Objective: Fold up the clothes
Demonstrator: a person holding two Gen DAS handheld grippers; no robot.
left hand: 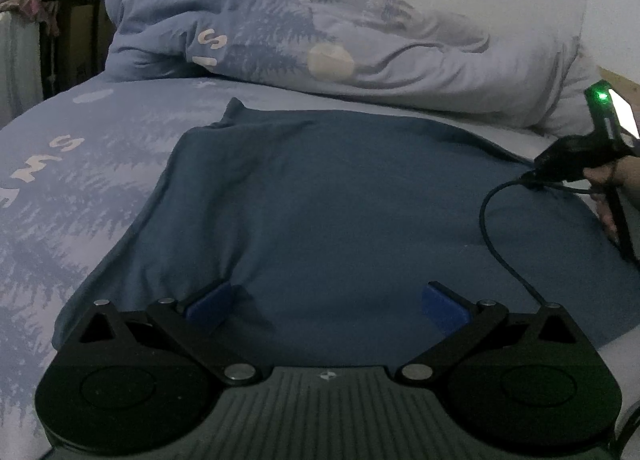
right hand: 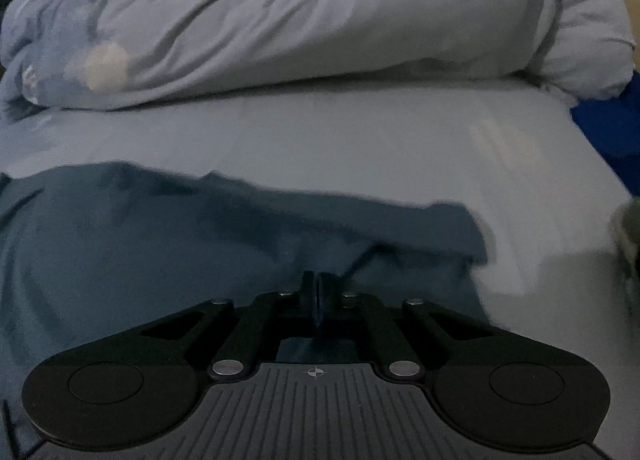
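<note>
A dark blue garment lies spread flat on the bed. My left gripper is open, its blue-padded fingers resting low over the garment's near edge. My right gripper is shut, its fingers pressed together on a fold of the garment near its right edge. In the left wrist view the right gripper's body with a green light and its cable show at the far right, held by a hand.
A bunched blue and white duvet lies along the back of the bed. The patterned sheet stretches left of the garment. Pale sheet lies beyond and right of it. A radiator and chair stand at far left.
</note>
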